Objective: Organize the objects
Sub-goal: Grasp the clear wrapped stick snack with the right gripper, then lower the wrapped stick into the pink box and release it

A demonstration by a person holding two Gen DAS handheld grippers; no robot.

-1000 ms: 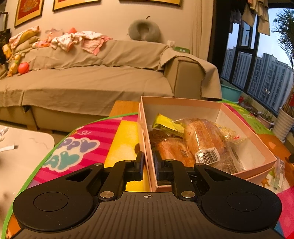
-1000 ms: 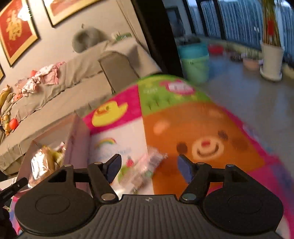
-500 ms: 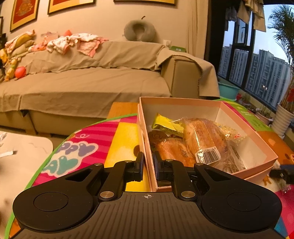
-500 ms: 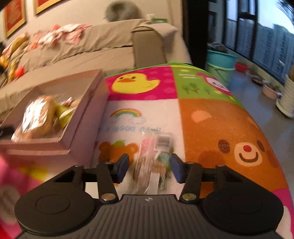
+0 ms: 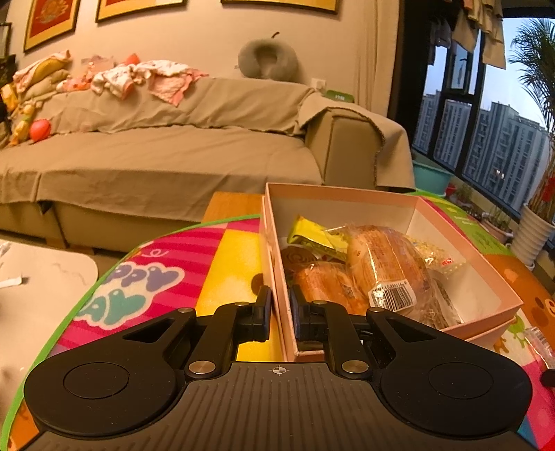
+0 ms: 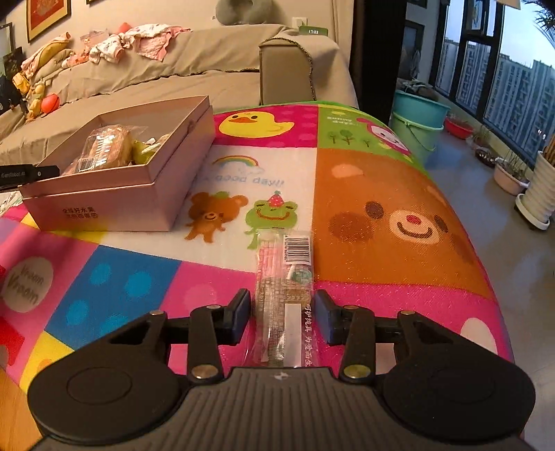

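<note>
Home living room, covered sofa (image 5: 166, 152), framed pictures (image 5: 52, 20), children's play mat (image 6: 381, 208)

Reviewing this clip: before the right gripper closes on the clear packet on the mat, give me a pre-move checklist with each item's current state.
1. Right gripper open wide enough for the clear packet: ok, a finger stands on each side with gaps.
2. Packet centred between the fingers: ok, roughly, lying lengthwise along them.
3. Packet flat on the play mat, nothing on top of it: ok.
4. Left gripper steadying the pink box: ok, shut on the near wall.
5. Room in the box for the packet: ok, bare floor shows beside the wrapped bread.
6. Fingertips low enough to catch the thin packet: cannot tell.
</note>
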